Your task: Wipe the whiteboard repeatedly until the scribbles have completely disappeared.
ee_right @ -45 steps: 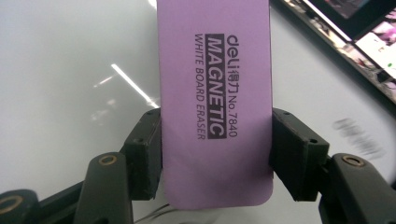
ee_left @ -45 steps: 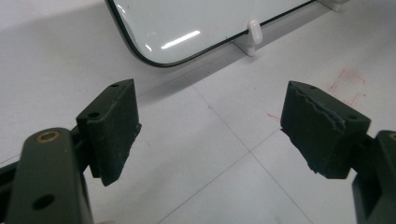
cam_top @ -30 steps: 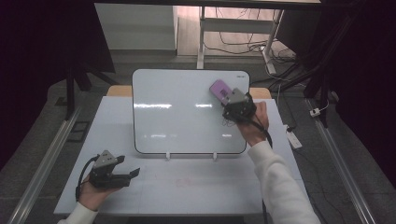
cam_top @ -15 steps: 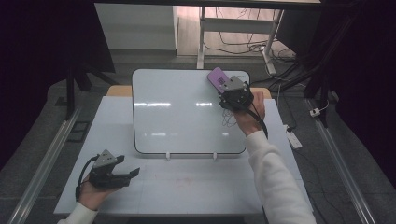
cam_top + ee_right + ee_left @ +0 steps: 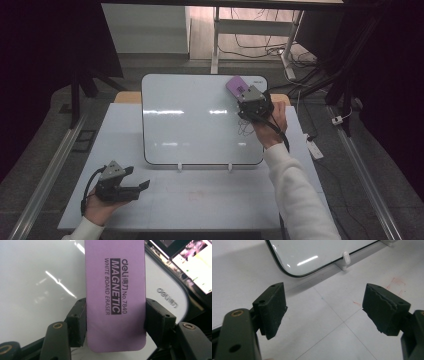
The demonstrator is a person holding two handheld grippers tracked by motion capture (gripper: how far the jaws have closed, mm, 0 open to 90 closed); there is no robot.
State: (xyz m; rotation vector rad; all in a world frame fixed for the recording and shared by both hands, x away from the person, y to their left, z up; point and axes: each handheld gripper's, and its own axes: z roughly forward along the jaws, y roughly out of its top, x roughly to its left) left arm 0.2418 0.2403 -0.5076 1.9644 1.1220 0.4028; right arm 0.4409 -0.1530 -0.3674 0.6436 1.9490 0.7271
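Most of the board (image 5: pixel 200 120) looks clean, I'd judge; my right gripper (image 5: pixel 248 99) clamps the eraser (image 5: pixel 115 292) at its top right corner, scribble (image 5: pixel 245 126) just below left to wipe; left gripper (image 5: pixel 324 312) wide, idle over table (image 5: pixel 200 200).

"deli MAGNETIC WHITE BOARD ERASER No.7840" on purple eraser (image 5: pixel 115 295)

The whiteboard (image 5: pixel 200 120) covers the far middle of the bench (image 5: pixel 200 200). In front of the whiteboard, bare bench runs across, with only the left gripper (image 5: pixel 131 178) resting toward the left. The right gripper (image 5: pixel 239 93) and its eraser (image 5: pixel 236 85) occupy the whiteboard's far right corner. Narrow bare strips flank the whiteboard.
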